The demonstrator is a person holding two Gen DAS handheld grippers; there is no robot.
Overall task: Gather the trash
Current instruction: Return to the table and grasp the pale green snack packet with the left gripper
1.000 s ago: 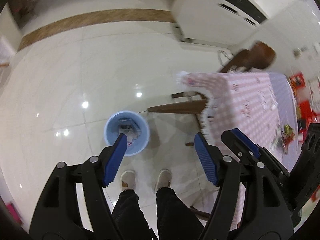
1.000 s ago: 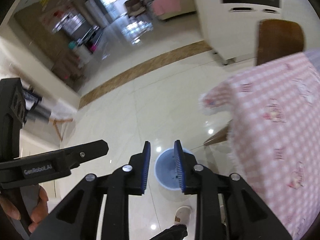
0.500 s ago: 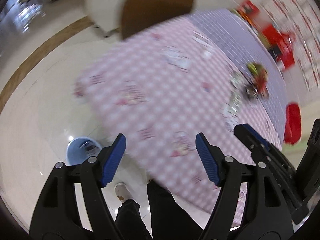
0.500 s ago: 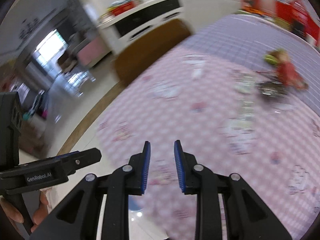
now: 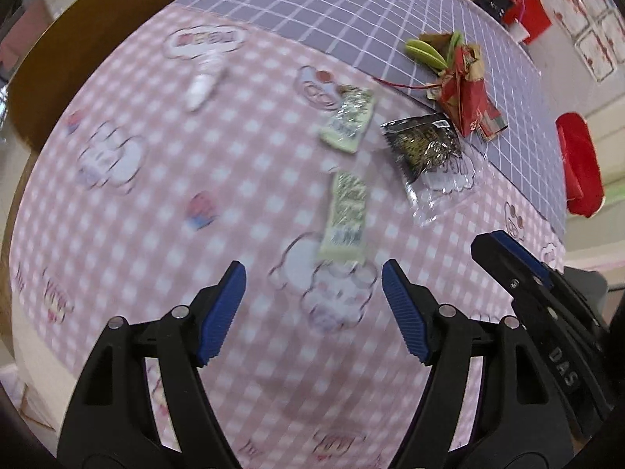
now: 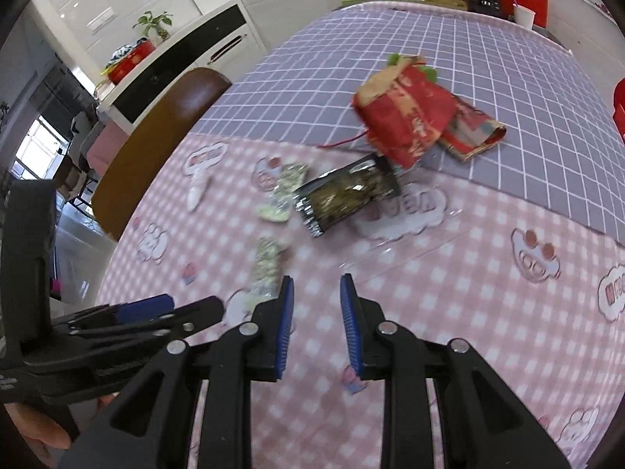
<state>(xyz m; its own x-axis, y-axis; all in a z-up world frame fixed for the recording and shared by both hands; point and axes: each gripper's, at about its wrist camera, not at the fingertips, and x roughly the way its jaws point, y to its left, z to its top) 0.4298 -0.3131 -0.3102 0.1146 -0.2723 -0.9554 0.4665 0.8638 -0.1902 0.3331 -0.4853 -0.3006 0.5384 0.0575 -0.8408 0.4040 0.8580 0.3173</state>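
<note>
Trash lies on a table under a pink-and-purple checked cloth [image 5: 156, 234]. A pale green wrapper [image 5: 345, 219] sits just ahead of my left gripper [image 5: 312, 273], which hangs open and empty above the cloth. Beyond it lie a second green wrapper [image 5: 347, 119], a black foil packet [image 5: 424, 144] and crumpled red paper [image 5: 466, 90]. My right gripper [image 6: 317, 285] holds its jaws narrowly apart with nothing between them, and the near green wrapper [image 6: 267, 269] is just left of its left finger. The black packet [image 6: 347, 195] and red paper [image 6: 406, 117] lie farther off.
A brown chair back [image 6: 156, 144] stands at the table's left edge. Green peel [image 5: 425, 52] and clear plastic film [image 5: 441, 191] lie among the trash. A red cushion-like thing [image 5: 578, 164] is at the right edge. Red boxes and a paper cup [image 6: 523, 15] stand at the far end.
Both views have swung from the floor and the blue bin up over the tabletop with the trash. Neither gripper's jaws have visibly changed.
</note>
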